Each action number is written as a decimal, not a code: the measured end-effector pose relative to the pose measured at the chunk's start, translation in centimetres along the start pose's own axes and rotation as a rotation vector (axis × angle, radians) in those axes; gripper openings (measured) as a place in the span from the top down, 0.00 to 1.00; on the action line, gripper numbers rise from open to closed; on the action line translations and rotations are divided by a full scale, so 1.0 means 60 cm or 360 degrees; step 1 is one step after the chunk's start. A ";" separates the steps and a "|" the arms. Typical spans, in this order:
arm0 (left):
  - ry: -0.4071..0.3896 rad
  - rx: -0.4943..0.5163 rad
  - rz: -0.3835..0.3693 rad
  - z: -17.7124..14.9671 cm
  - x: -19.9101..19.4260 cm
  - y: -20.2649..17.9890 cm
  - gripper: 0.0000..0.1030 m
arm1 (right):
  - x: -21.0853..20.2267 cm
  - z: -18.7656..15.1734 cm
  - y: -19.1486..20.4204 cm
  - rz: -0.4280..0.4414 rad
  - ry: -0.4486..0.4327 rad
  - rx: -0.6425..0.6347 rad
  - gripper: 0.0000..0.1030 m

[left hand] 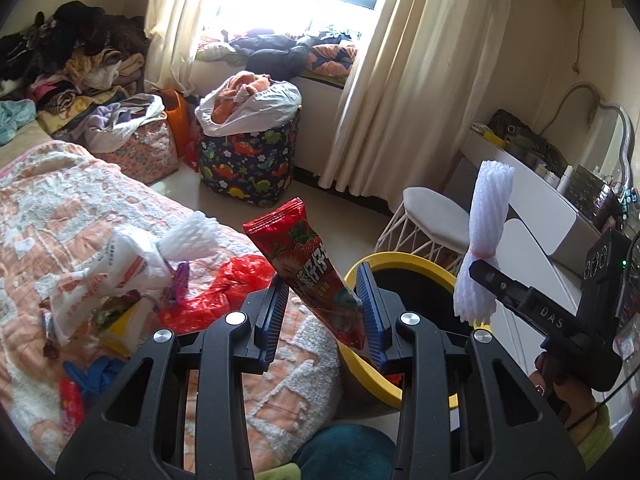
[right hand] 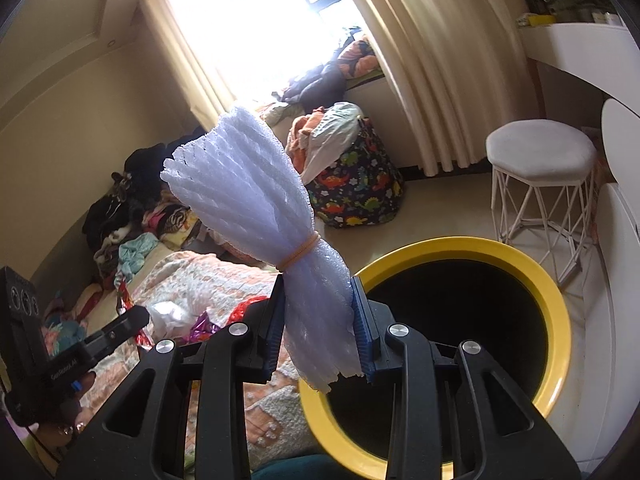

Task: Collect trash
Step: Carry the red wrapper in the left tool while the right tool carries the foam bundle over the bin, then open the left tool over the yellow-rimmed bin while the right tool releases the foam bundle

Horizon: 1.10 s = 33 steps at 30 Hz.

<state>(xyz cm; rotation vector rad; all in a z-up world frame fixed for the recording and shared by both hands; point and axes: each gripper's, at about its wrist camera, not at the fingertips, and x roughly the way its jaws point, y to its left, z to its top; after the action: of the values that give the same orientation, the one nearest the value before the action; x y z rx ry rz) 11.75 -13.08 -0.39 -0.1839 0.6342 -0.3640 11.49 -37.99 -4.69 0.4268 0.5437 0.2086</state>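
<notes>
The left gripper has its blue fingers closed most of the way onto a red strawberry snack wrapper, pinched near its lower end so the rest sticks up and leans toward the bed. It hangs just by the rim of a yellow-rimmed trash bin with a dark inside, which stands on the floor right against the bed's edge.

The right gripper is likewise clamped narrow, here on a bundle of white foam fruit netting tied round the middle with a tan rubber band. The grip is below the band, and the upper half fans out above the fingers. In its own view the bundle sits at the near left edge of the bin's mouth; from the left wrist view the same bundle stands upright beside the bin.

More trash lies on the bed's peach and white quilt: another foam net, a white plastic bag with orange print, a crumpled red plastic bag and a few smaller wrappers I can't make out.

A white wire-legged stool stands beyond the bin, and a dinosaur-print laundry basket full of clothes sits under the curtained window.
</notes>
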 end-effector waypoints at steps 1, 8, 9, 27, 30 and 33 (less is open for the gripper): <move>0.0005 -0.0004 -0.0005 -0.001 0.006 -0.004 0.73 | 0.000 0.001 -0.007 -0.0009 0.0002 0.0016 0.72; 0.0057 0.0003 -0.0080 -0.009 0.059 -0.035 0.73 | 0.005 0.005 -0.057 -0.0090 0.0015 0.0122 0.72; 0.0066 0.0012 -0.0093 -0.011 0.069 -0.041 0.73 | 0.007 0.003 -0.063 -0.0103 0.0017 0.0132 0.72; 0.0289 0.0099 -0.0209 -0.060 0.191 -0.081 0.73 | 0.052 -0.027 -0.171 -0.0213 0.0183 0.0446 0.67; 0.0285 0.0086 -0.0196 -0.067 0.192 -0.074 0.53 | 0.058 -0.031 -0.171 -0.0200 0.0203 0.0478 0.56; 0.0256 0.0028 -0.0187 -0.072 0.181 -0.062 0.31 | 0.057 -0.031 -0.173 -0.0206 0.0195 0.0491 0.40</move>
<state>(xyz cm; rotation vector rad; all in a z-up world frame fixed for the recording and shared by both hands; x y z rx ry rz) 16.17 -20.96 -8.68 -0.1767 0.7804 -0.5012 14.16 -45.60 -12.32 0.6790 0.7255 0.0255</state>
